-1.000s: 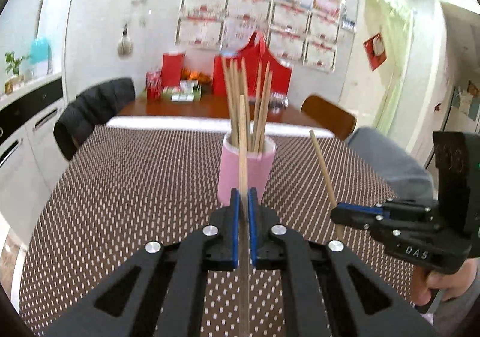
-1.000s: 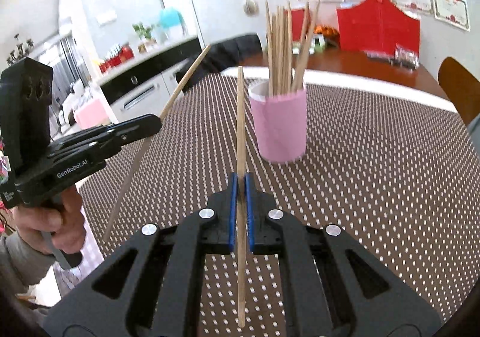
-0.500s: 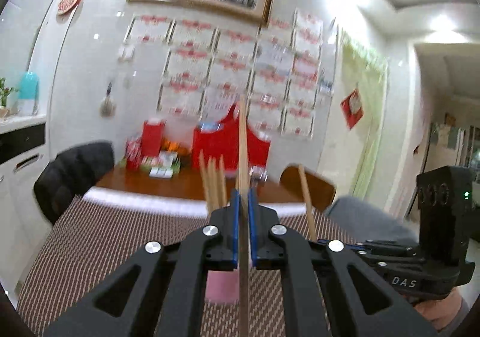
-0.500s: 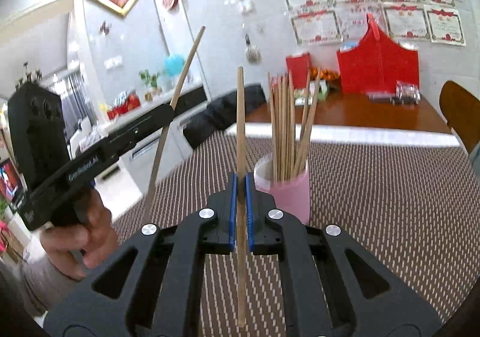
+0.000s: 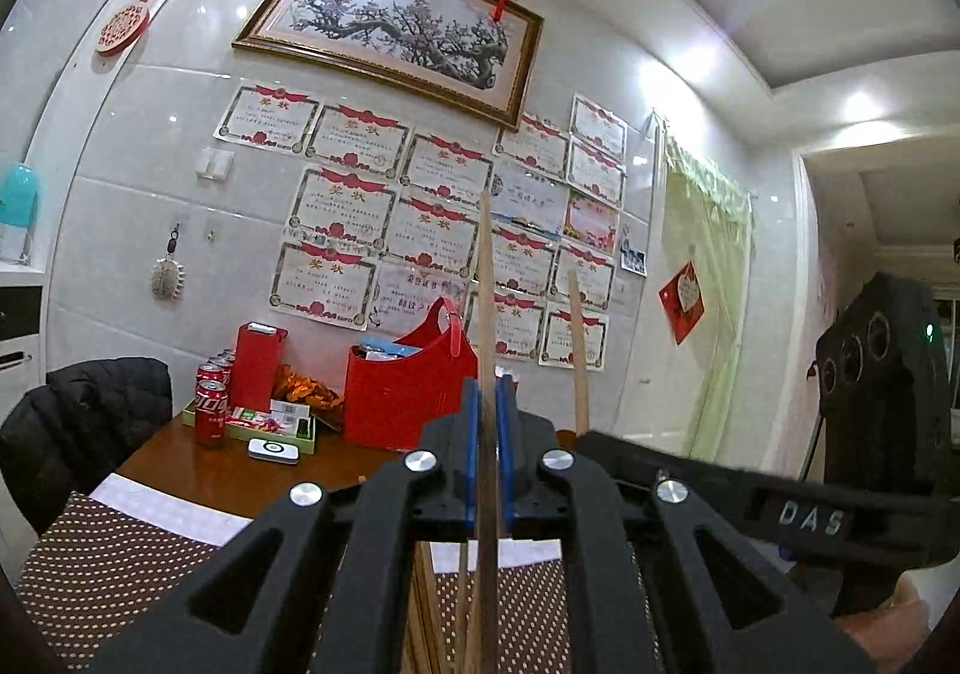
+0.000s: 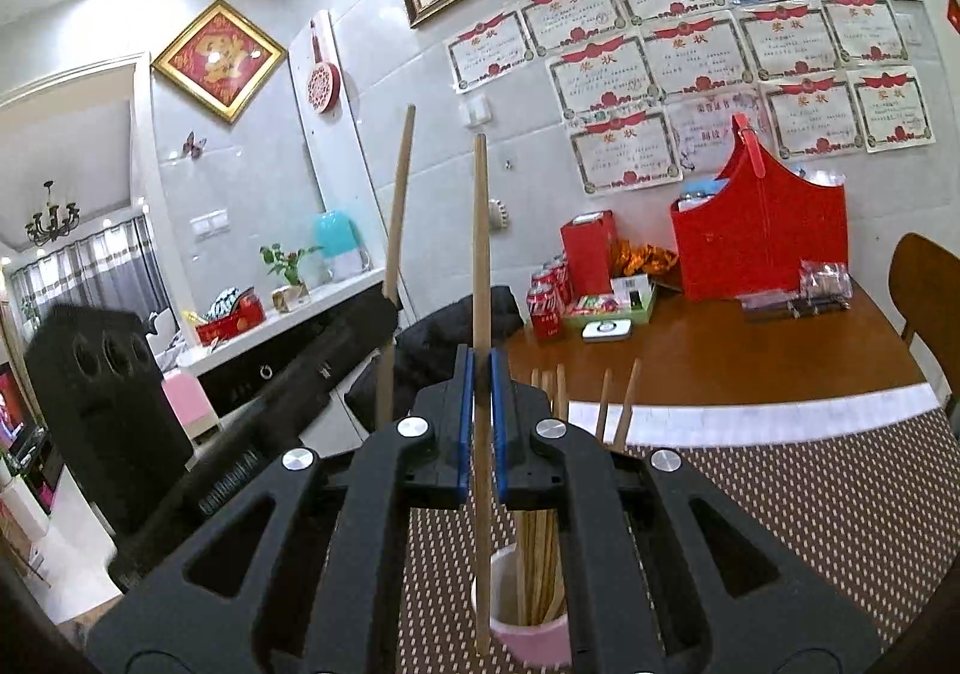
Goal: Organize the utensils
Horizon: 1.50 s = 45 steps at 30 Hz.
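My left gripper (image 5: 487,434) is shut on a wooden chopstick (image 5: 486,302) held upright; it shows in the right wrist view (image 6: 393,308) with its chopstick (image 6: 401,194). My right gripper (image 6: 479,416) is shut on another upright chopstick (image 6: 480,230), its lower end over the pink cup (image 6: 528,638) that holds several chopsticks (image 6: 624,410). The right gripper (image 5: 600,443) and its chopstick (image 5: 577,350) show beside the left one. In the left wrist view the cup is hidden under the gripper; only chopsticks (image 5: 462,602) show below.
The dotted brown tablecloth (image 6: 810,506) covers the near table. At the far end of the wooden table (image 6: 750,356) stand a red bag (image 6: 762,236), cola cans (image 6: 546,302) and a red box (image 5: 258,368). A black jacket hangs on a chair (image 5: 84,422).
Both grippers have risen and tilted up with their chopsticks, moving in over the pink cup. The cup has dropped from mid-view to beneath the grippers.
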Each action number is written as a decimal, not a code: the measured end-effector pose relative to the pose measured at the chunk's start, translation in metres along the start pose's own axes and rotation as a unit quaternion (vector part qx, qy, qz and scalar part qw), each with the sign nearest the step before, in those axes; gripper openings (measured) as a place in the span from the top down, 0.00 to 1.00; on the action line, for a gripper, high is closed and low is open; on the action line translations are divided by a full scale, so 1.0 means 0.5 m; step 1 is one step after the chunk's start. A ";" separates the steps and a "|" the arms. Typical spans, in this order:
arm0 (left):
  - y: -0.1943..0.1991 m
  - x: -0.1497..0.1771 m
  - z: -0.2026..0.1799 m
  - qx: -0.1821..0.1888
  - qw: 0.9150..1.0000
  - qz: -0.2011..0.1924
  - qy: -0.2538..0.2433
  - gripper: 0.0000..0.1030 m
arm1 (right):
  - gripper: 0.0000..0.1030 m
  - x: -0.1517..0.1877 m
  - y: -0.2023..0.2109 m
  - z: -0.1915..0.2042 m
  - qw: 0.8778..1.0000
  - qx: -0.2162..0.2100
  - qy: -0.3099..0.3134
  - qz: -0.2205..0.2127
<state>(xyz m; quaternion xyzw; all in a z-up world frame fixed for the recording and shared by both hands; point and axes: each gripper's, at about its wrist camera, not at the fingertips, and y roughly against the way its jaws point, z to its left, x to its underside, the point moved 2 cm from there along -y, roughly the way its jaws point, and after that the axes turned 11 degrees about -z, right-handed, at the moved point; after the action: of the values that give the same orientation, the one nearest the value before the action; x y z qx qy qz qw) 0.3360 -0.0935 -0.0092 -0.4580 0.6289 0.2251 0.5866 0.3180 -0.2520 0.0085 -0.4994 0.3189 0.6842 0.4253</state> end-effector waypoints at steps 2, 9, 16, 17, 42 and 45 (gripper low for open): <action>-0.015 0.015 0.009 -0.001 1.000 -0.003 0.004 0.94 | 0.94 -0.006 -0.019 -0.008 1.000 0.001 0.001 -0.004; -0.052 0.083 0.041 -0.015 1.000 0.009 0.009 0.94 | 0.94 0.035 -0.076 -0.042 1.000 0.008 0.008 0.014; -0.059 0.146 0.063 -0.031 0.999 0.021 -0.001 0.94 | 0.94 0.081 -0.103 -0.066 0.999 0.013 0.001 0.036; -0.061 0.156 0.066 -0.034 0.999 0.026 -0.002 0.94 | 0.94 0.084 -0.105 -0.067 0.999 0.014 0.001 0.039; 0.196 -0.059 0.013 -0.146 0.985 0.045 -0.076 0.07 | 0.06 -0.003 0.116 0.028 0.998 0.065 -0.010 -0.007; 0.233 -0.087 -0.009 -0.161 0.981 0.064 -0.085 0.07 | 0.06 -0.004 0.151 0.054 0.997 0.079 0.000 0.004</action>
<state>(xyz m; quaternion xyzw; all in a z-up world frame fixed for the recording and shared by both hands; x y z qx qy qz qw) 0.2307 -0.0279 0.0033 -0.4844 0.5601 0.3990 0.5408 0.2392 -0.2620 0.0192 -0.4632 0.3740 0.6584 0.4606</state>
